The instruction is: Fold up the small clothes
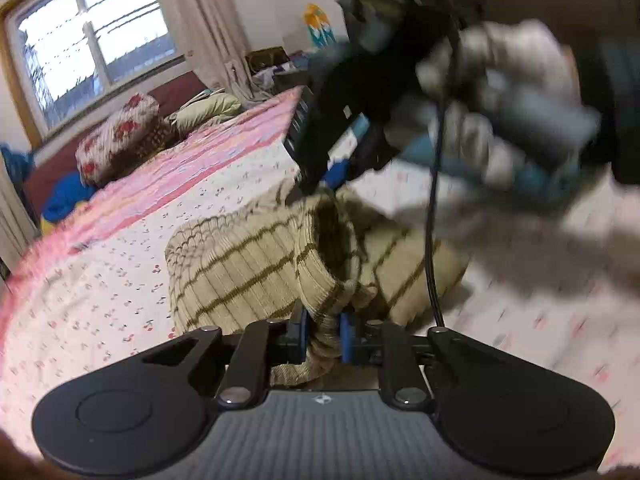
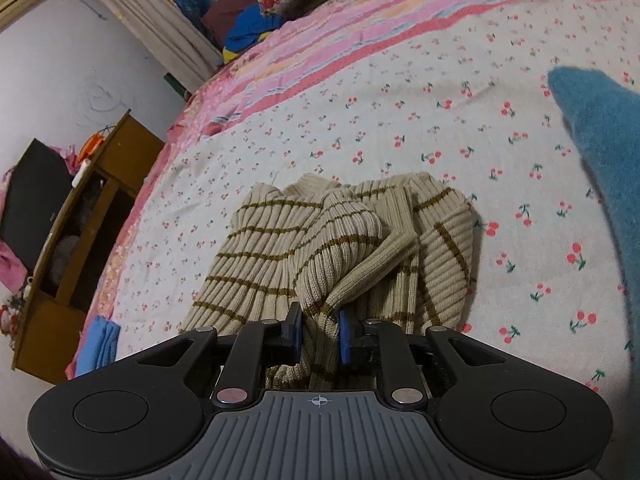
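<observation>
A beige ribbed sweater with brown stripes [image 1: 240, 264] lies bunched on the cherry-print bedsheet [image 1: 100, 300]. My left gripper [image 1: 324, 336] is at its near edge, blue pads pressed on a fold of the knit. In the right wrist view the same sweater [image 2: 260, 248] is rumpled, and my right gripper [image 2: 320, 336] is shut on another bunched fold at its near edge. In the left wrist view a gloved hand [image 1: 500, 100], blurred, holds the right gripper, which reaches down to the sweater's far side.
The bedsheet [image 2: 400, 120] spreads around the sweater, with a pink striped blanket [image 2: 400, 28] beyond. A floral pillow [image 1: 116, 136] lies near the window. A wooden cabinet [image 2: 80, 240] stands beside the bed. Teal fuzzy fabric [image 2: 600, 160] hangs at the right.
</observation>
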Demonstrator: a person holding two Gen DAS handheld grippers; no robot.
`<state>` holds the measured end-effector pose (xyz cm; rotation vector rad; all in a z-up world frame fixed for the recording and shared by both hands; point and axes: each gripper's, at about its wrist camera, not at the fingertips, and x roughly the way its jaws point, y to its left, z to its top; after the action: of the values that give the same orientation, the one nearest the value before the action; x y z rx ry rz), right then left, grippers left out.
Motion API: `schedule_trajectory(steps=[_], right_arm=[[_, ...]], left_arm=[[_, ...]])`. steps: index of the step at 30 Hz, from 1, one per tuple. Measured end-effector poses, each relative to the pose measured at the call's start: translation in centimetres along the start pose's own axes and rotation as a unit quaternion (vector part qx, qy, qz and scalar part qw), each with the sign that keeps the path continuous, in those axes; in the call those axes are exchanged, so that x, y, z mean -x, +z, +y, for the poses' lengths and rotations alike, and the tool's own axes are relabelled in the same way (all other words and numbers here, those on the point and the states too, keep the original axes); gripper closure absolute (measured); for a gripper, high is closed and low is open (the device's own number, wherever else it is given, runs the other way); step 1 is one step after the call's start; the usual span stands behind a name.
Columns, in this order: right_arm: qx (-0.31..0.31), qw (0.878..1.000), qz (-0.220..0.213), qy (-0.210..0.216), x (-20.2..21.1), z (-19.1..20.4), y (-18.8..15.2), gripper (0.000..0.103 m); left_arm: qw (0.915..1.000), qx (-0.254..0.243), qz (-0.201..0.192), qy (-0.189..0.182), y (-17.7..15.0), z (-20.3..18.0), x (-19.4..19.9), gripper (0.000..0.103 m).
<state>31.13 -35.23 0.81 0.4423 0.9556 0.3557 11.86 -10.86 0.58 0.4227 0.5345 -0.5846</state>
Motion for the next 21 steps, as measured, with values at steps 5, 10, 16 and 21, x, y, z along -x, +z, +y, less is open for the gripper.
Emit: schedule_trajectory(steps=[5,10,16,21], right_arm=[[0.035,0.999,-0.019,-0.004,1.7,0.7,1.1,0.088],[0.038,0.998,-0.023,-0.048,1.1,-0.1,1.2,0.088],[0.046,0.996,-0.015,-0.072,-0.1,-0.4,0.0,0.083],[0.07,0.993,-0.044,-0.088,2.2,0.6,0.0,0.083]], left_arm=[[0.998,0.033,-0.038,-0.038,2.4,0.5,1.9,0.083],[0.9965,0.049,-0.017,-0.065,2.3,-1.0,-0.5,0.084],[0.9947,0.064,0.036,-0.071,0.9,-1.6,-3.0,0.083],[0.9943,0.065,0.04,-0.074,1.2,-1.3,-2.8,0.083]])
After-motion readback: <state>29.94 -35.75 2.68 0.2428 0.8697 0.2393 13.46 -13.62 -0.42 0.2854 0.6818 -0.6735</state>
